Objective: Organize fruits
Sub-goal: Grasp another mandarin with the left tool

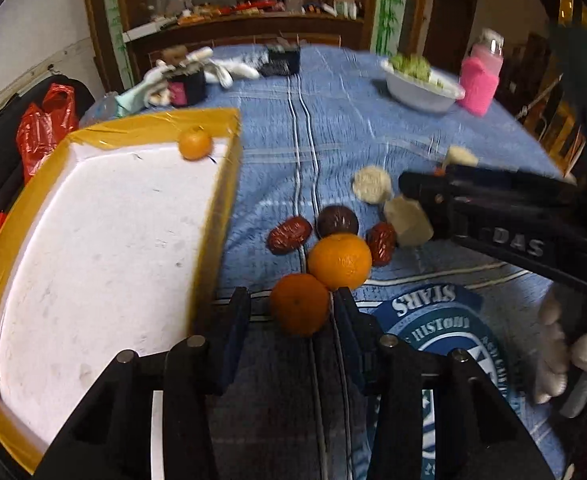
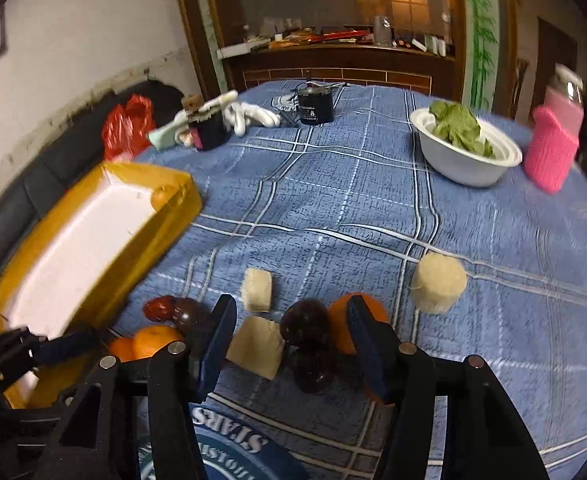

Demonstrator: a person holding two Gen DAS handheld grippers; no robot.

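In the left wrist view my left gripper point(image 1: 291, 294) is open around an orange point(image 1: 299, 306) on the blue cloth. The fruit touches the right pad and stands clear of the left one. A second orange point(image 1: 339, 260), two red dates point(image 1: 289, 234) and a dark round fruit point(image 1: 335, 220) lie just beyond. The yellow-rimmed white tray point(image 1: 93, 240) on the left holds one small orange point(image 1: 195, 143). My right gripper point(image 2: 291, 304) is open low over a beige block point(image 2: 255, 346) and two dark fruits point(image 2: 305, 320). Another orange point(image 2: 339, 324) is partly hidden behind its right finger.
Two more beige blocks point(image 2: 437, 282) lie on the checked cloth point(image 2: 333, 200). At the far side stand a white bowl of greens point(image 2: 465, 148), a bottle in a pink sleeve point(image 2: 553, 148), a black cup point(image 2: 313, 108) and white gloves. A red bag point(image 2: 127, 126) lies off the table's left edge.
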